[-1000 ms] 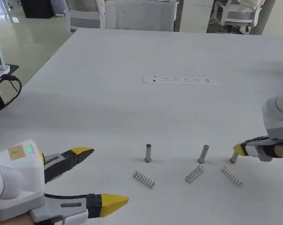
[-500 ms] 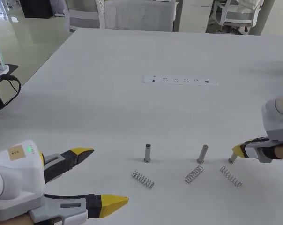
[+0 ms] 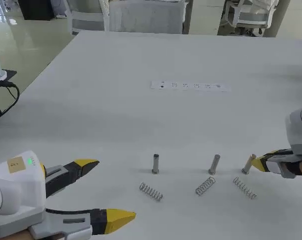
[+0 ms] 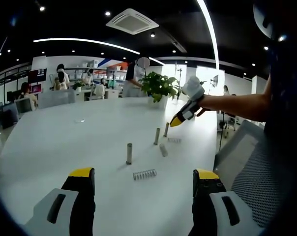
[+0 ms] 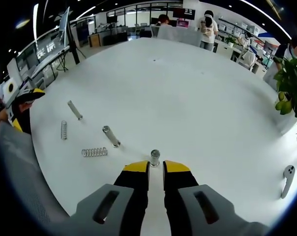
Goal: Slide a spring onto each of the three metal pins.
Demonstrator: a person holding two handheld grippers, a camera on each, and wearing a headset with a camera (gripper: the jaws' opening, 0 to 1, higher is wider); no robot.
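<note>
While the left gripper [image 3: 111,189] gapes wide and empty as before, three springs [image 3: 151,191] lie just in front of the pins [image 3: 155,163]. The right gripper [image 5: 156,168], jaws nearly closed on nothing, has eased back from the rightmost pin [image 3: 248,164].

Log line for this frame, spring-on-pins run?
springs: three loose on table | pins: three bare | left gripper: open, hovering | right gripper: fingers nearly together at rightmost pin, grip unclear
</note>
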